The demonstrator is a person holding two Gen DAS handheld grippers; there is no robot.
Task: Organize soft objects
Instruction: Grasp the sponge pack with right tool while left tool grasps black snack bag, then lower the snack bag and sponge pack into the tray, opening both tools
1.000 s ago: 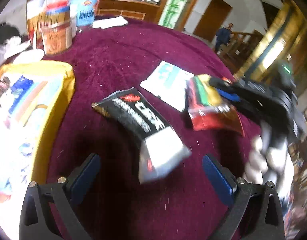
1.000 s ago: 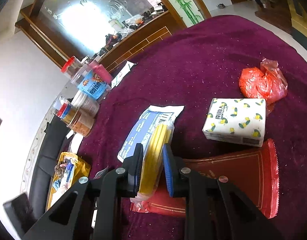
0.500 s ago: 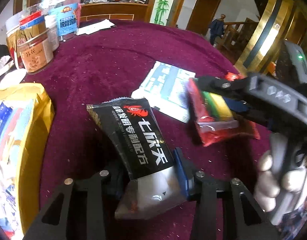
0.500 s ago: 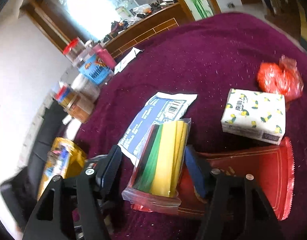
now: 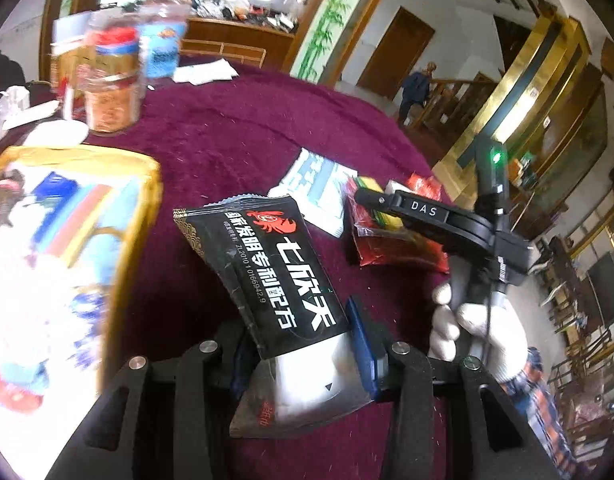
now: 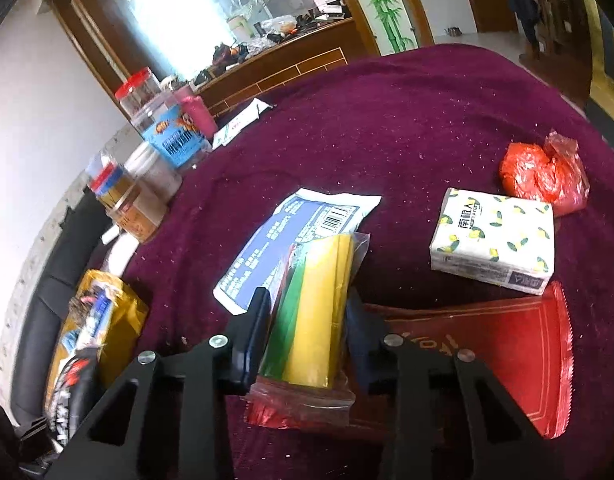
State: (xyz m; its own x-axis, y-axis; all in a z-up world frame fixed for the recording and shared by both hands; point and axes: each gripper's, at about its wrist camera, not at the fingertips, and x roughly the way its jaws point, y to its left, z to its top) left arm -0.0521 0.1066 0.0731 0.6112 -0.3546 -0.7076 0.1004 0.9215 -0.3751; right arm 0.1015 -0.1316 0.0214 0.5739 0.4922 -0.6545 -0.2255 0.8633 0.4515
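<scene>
Left tongs (image 5: 303, 356) pinching black packet (image 5: 267, 264) by its silver end above the worktop (image 5: 235, 140), right tongs (image 6: 307, 340) clamping striped bag (image 6: 315, 320) beside tissue pack (image 6: 495, 236); slippery film, likely to slide free.

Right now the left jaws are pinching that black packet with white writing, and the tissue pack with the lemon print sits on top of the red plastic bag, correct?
Not quite. In the right wrist view the tissue pack rests on the cloth beside the red plastic bag, not on top of it. The left gripper does pinch the black packet.
</scene>
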